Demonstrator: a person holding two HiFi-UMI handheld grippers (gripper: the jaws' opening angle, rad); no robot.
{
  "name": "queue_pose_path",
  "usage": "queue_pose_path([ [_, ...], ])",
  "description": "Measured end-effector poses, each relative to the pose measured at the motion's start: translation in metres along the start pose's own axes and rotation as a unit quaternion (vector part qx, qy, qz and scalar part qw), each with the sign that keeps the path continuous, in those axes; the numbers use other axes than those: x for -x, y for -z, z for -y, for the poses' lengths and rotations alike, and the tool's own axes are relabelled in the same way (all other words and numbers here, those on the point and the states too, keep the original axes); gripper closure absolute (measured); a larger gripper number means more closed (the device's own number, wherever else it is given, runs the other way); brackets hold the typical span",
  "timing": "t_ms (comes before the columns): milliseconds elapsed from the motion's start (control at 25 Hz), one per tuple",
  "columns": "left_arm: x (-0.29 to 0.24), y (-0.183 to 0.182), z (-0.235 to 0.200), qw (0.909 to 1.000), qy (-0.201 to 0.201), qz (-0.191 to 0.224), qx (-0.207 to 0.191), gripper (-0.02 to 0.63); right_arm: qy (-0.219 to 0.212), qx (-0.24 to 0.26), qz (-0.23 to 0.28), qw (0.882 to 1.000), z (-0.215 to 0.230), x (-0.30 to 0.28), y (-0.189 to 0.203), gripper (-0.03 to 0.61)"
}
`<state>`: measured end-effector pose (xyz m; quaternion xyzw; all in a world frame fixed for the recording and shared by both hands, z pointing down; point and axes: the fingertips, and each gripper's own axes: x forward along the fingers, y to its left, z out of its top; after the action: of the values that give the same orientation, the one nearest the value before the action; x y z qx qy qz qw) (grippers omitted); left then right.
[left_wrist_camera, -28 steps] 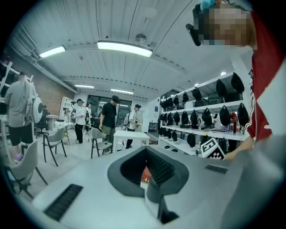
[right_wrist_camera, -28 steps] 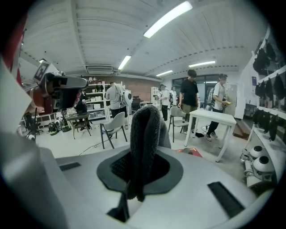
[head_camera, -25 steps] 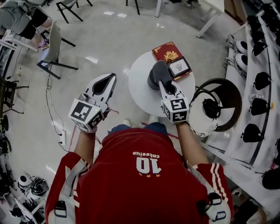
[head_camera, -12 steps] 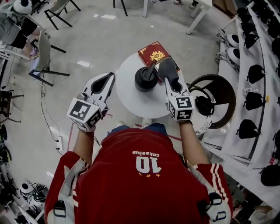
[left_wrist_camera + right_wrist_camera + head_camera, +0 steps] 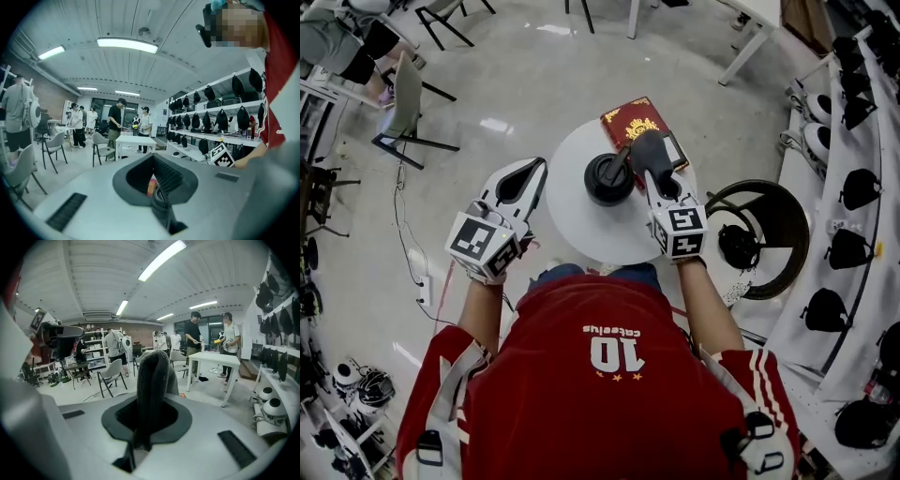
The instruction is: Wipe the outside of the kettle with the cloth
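Observation:
A black kettle [image 5: 607,178] stands on the small round white table [image 5: 577,225] in the head view. My right gripper [image 5: 654,169] is shut on a grey cloth [image 5: 649,150], which sits against the kettle's right side. In the right gripper view that cloth [image 5: 152,376] stands up, clamped in the right gripper [image 5: 149,401], and hides the kettle. My left gripper [image 5: 534,171] hovers left of the table, off its edge, shut with nothing in it. In the left gripper view, the left gripper [image 5: 154,159] points out into the room.
A red book [image 5: 630,119] lies at the table's far edge, just behind the kettle. A dark round stool [image 5: 764,225] stands to the right, with shelves of black gear [image 5: 853,187] beyond. Chairs [image 5: 408,103] and cables [image 5: 417,262] are at the left. Several people [image 5: 115,124] stand farther off.
The right gripper has carried the cloth from on top of the kettle to its right side, so the kettle now shows. The left gripper has held still.

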<state>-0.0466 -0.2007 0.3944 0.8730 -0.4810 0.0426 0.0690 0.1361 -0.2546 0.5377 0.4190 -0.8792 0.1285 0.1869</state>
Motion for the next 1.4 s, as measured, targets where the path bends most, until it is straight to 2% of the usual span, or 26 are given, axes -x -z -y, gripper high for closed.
queue_pose_path([
  [200,-0.007,0.001,0.007,0.9999,-0.014,-0.007,-0.001,0.609,-0.03,0.005,-0.01,0.999,0.001,-0.015,0.009,0.532],
  [360,-0.009,0.007,0.002,0.9999,-0.01,-0.007,0.01,0.608,-0.034,0.002,-0.022,0.999,-0.006,-0.017,0.017,0.532],
  [880,-0.006,0.005,-0.02,0.9978,0.065,-0.006,0.008,0.609,0.029,-0.039,-0.065,0.997,-0.029,-0.011,0.048,0.532],
  [1400,0.02,0.002,-0.035,0.9925,0.121,-0.002,0.015,0.609,0.077,-0.057,-0.102,0.99,-0.073,0.0,0.074,0.532],
])
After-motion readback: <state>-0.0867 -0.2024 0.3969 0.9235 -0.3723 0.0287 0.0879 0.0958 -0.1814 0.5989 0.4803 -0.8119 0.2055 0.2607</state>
